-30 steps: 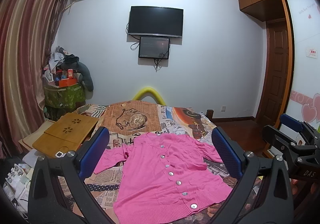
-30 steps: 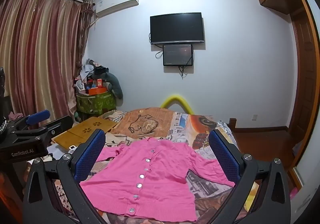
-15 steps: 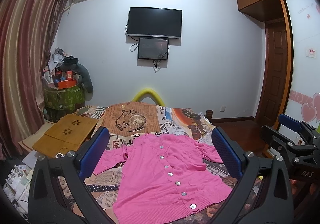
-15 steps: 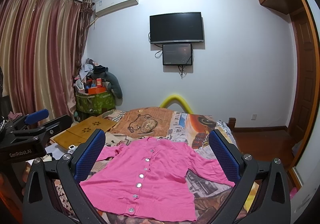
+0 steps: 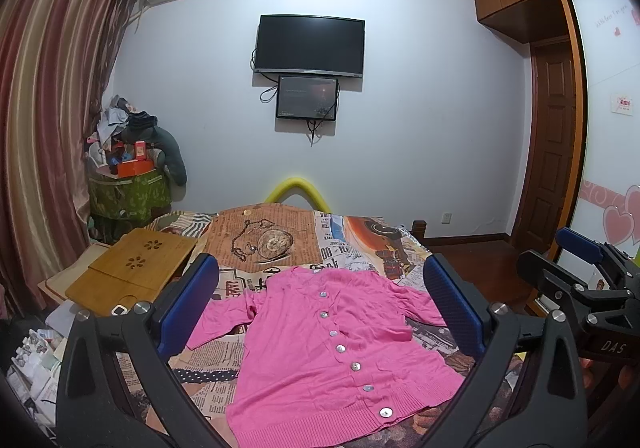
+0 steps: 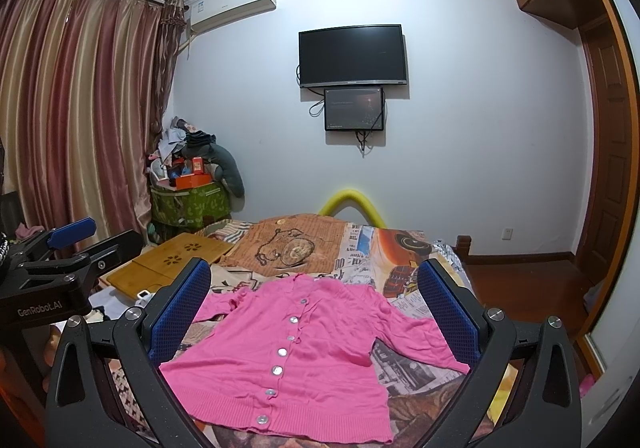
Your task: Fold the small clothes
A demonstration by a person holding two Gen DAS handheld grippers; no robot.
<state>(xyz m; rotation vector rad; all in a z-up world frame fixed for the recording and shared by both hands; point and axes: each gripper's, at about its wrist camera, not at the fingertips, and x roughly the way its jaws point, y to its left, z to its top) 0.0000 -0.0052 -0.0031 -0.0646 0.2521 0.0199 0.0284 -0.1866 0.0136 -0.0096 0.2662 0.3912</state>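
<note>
Folding has not begun: the pink cardigan [image 5: 340, 352] lies flat and buttoned on the bed [image 5: 360, 244], sleeves spread. Left hand-held gripper [image 5: 320, 312] and right hand-held gripper [image 6: 316, 312] hover above its near hem, jaws wide apart, empty.

Pink cardigan [image 5: 340, 352] showing soft matt knit, glossy pearly buttons; bedspread [image 5: 360, 244] looking like printed cloth; lap desk [image 5: 132, 268] showing smooth pale wood; curtain [image 6: 80, 108] gleaming satiny.

readable markings on the two grippers
we read "genrobot.ai" on the left gripper [image 6: 48, 312] and "das" on the right gripper [image 5: 612, 346].
</note>
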